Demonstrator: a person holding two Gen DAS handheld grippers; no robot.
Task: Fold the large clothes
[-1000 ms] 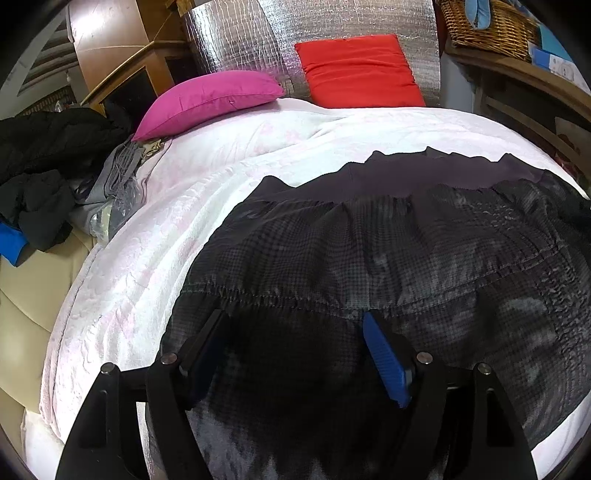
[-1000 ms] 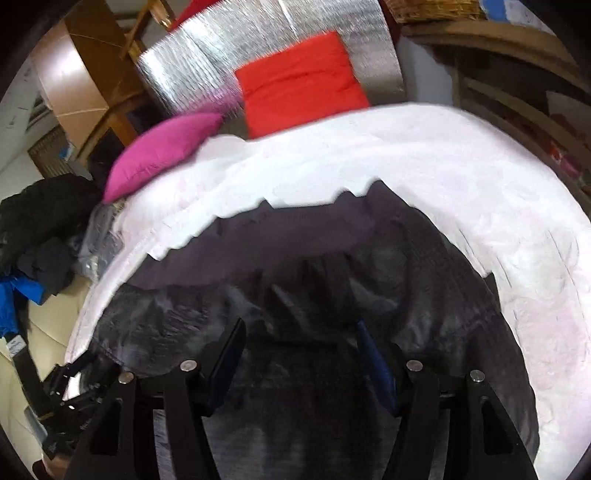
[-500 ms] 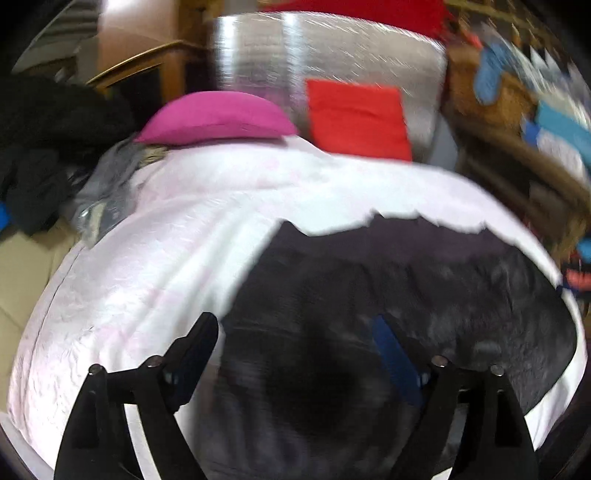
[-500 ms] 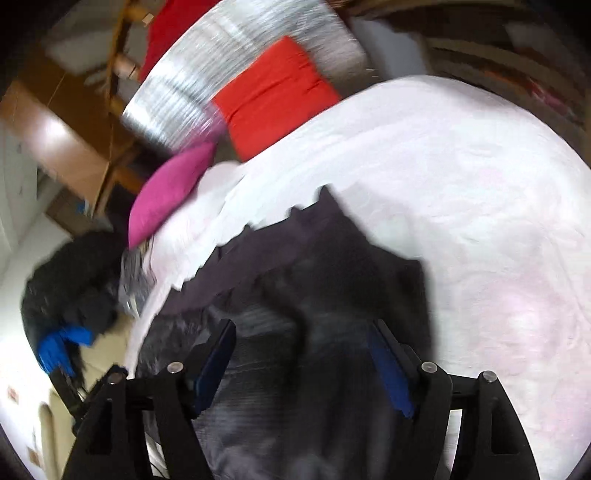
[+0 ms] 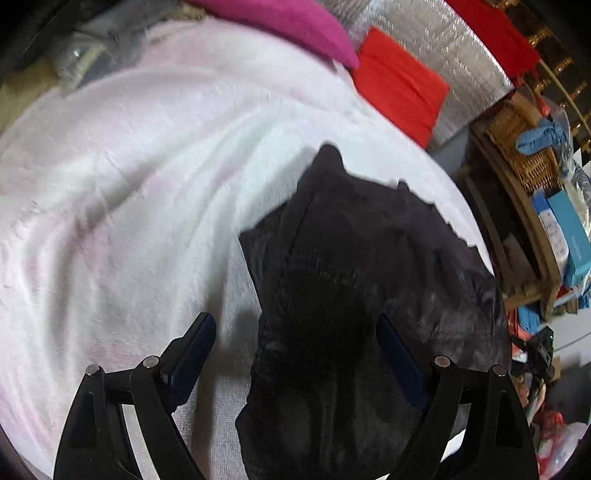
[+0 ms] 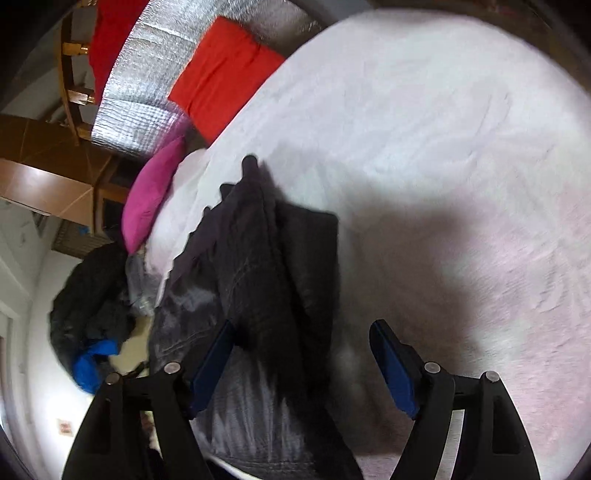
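A large dark grey garment [image 5: 351, 277] lies bunched and partly folded on the white-pink bed cover [image 5: 129, 184]. My left gripper [image 5: 293, 328] hovers open over the garment's left edge. Its left finger [image 5: 192, 347] is above bare cover and its right finger [image 5: 399, 354] above the cloth. In the right wrist view the garment [image 6: 258, 258] runs away as a long dark strip on the bed cover [image 6: 443, 147]. My right gripper [image 6: 301, 330] stands open over the garment's right edge, and its right finger [image 6: 395, 369] is above bare cover. Neither gripper's pads press on cloth.
A magenta pillow [image 5: 295, 22], a red cushion [image 5: 399, 85] and a silver foil panel [image 5: 443, 55] stand at the head of the bed. A wicker basket [image 5: 517, 147] and boxes crowd the shelf on the right. A pile of dark clothes [image 6: 92, 295] lies off the bed's left side.
Both grippers swung outward and rolled, the left to the garment's left edge, the right to its right edge. Their jaws stand wider. The garment now looks narrower and more bunched.
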